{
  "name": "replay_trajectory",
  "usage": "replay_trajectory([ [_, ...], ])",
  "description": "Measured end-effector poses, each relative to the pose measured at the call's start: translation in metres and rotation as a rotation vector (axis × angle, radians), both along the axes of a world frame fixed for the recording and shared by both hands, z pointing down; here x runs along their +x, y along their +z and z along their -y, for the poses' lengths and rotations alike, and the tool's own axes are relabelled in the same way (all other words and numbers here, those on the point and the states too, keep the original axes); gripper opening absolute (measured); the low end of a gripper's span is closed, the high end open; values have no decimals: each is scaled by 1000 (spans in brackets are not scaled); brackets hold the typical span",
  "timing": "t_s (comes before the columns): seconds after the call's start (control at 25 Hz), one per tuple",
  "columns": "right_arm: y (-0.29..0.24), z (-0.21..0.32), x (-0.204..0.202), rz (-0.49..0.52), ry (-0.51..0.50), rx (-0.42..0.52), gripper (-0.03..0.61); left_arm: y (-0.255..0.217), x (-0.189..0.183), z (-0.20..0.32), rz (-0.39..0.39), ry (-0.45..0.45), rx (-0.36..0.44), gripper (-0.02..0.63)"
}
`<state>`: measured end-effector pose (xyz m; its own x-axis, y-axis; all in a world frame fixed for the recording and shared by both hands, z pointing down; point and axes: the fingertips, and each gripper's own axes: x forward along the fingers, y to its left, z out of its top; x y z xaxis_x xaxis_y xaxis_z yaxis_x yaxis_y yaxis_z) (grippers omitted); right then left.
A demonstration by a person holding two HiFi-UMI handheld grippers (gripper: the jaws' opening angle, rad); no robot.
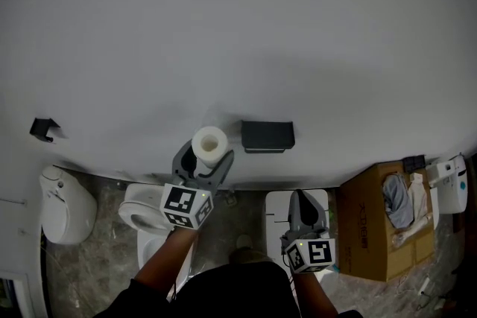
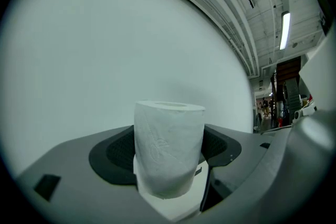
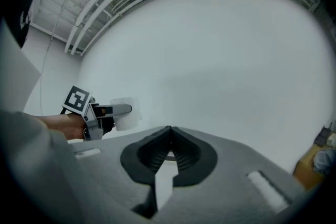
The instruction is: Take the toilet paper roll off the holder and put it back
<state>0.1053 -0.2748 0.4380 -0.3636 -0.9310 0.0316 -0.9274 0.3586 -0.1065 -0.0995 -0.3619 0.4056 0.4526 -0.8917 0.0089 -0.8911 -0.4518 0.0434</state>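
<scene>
Left gripper (image 1: 203,164): jaws spread wide, pinching the toilet paper roll (image 1: 209,144) by its sides; the roll stands upright at the frame's centre.
Right gripper (image 1: 302,203): jaws pressed together, nothing between them, lower right of centre.
Roll's place: off the black holder (image 1: 267,135), just left of it, not touching it.

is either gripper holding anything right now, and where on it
The left gripper holds the white toilet paper roll, upright, with its jaws pressed on the roll's curved sides. The right gripper has its jaws together and holds nothing.
</scene>
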Motion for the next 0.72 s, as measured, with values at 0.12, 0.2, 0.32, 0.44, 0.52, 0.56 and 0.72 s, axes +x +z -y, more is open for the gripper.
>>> replay_trajectory([
  [0.12,-7,-20,-12,18,4,9,-2,5,-22,-35,-1,-24,-10,356],
  [0.2,-5,-37,-24,10,-2,2,-2,14,-38,-62,5,-40,-23,356],
  [0.32,3,-59,-37,-13,-2,-7,-2,30,-60,-98,13,-61,-51,356],
  [0.44,12,-82,-47,-48,-4,-20,-3,43,-77,-135,26,-71,-77,356],
  [0.52,14,-96,-53,-54,-3,-19,-3,48,-87,-158,28,-79,-88,356],
  [0.56,14,-102,-56,-46,-2,-17,-3,50,-92,-168,27,-85,-92,356],
  [0.72,19,-120,-67,-33,-6,-24,-3,54,-106,-193,22,-105,-97,356],
])
